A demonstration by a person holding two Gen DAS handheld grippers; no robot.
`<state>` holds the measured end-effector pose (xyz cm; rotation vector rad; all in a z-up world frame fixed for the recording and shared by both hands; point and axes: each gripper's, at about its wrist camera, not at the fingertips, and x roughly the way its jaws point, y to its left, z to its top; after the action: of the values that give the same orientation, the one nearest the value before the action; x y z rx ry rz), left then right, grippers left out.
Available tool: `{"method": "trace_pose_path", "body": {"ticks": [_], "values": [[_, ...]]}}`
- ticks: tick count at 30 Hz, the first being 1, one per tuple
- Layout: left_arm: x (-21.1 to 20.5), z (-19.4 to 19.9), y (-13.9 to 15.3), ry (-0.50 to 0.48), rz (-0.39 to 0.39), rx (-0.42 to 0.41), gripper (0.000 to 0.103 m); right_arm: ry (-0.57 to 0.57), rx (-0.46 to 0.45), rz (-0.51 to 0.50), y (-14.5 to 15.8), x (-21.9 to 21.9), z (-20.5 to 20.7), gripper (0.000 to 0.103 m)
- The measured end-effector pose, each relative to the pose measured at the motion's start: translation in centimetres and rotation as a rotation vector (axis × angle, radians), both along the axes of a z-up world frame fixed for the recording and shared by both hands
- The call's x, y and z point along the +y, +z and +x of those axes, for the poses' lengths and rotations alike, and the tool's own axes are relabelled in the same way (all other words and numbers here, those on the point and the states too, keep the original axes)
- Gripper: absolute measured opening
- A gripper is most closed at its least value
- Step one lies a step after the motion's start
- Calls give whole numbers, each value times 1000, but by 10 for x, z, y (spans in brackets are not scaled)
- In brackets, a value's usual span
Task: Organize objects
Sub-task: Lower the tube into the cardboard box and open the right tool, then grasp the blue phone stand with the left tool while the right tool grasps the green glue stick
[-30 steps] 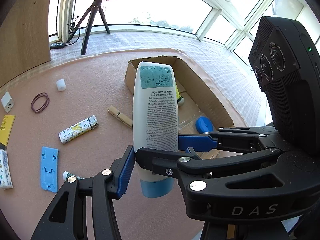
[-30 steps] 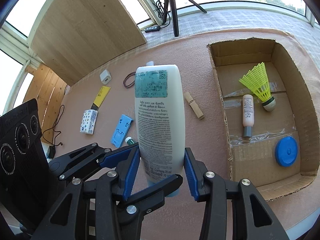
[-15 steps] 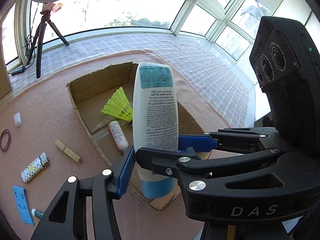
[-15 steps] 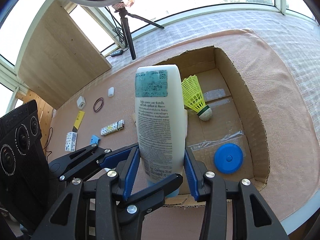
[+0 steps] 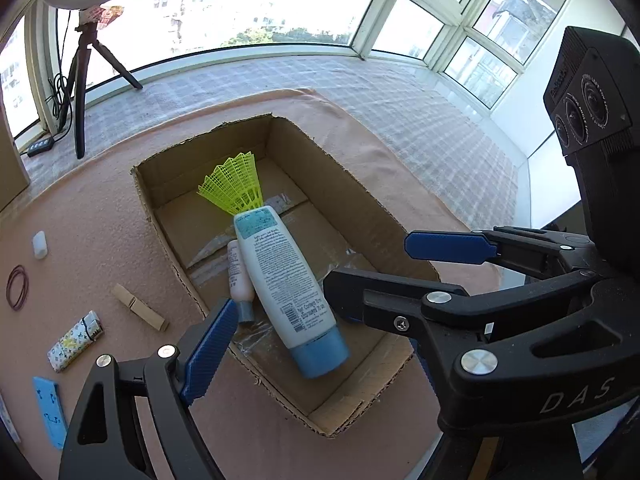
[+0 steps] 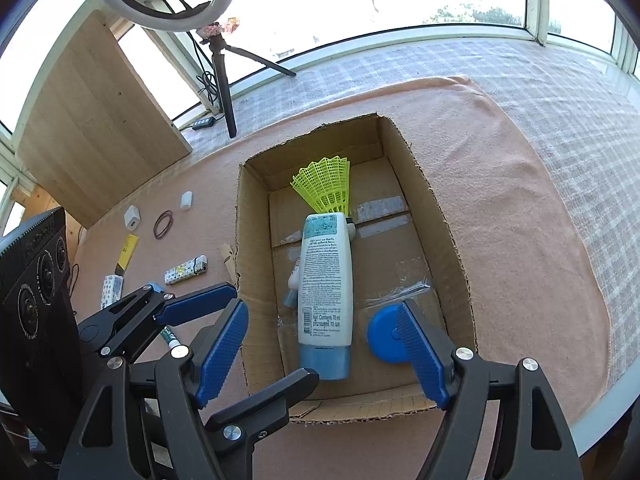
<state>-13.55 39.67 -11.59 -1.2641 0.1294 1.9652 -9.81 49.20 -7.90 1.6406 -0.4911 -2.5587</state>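
white lotion bottle (image 6: 326, 280), blue cap, lies in cardboard box (image 6: 444, 216).

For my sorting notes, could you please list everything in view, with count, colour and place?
Cardboard box: 1, brown, on the pink cloth.
Lotion bottle: 1, white with blue cap, lying in the box.
Small tube: 1, pale with grey cap, in the box beside the bottle.
Shuttlecock: 1, yellow-green, in the box.
Round lid: 1, blue, in the box.
Clothespin: 1, wooden, left of the box.
Lighter: 1, patterned, on the cloth.
Rubber band: 1, dark red, on the cloth.
Tripod: 1, dark, by the window.
Left tongs: 1, black with blue pads, opening, gripping nothing.
Right tongs: 1, same colours, opening, bottle released.
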Motion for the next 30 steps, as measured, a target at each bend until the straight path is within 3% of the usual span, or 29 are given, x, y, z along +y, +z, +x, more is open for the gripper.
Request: {"method": "trace_pose_path", "body": {"ticks": [15,23,30], "values": [[-37,-1,5,51,-32,23,87,-9,44,-9,8,-11,5,73],[-100,-11,-1,152,-71,18,87,34,82,20,12,-44,9,73],[-171,-27,-10,269,-107,9,87,120,119,112,13,-90,16,73]]}}
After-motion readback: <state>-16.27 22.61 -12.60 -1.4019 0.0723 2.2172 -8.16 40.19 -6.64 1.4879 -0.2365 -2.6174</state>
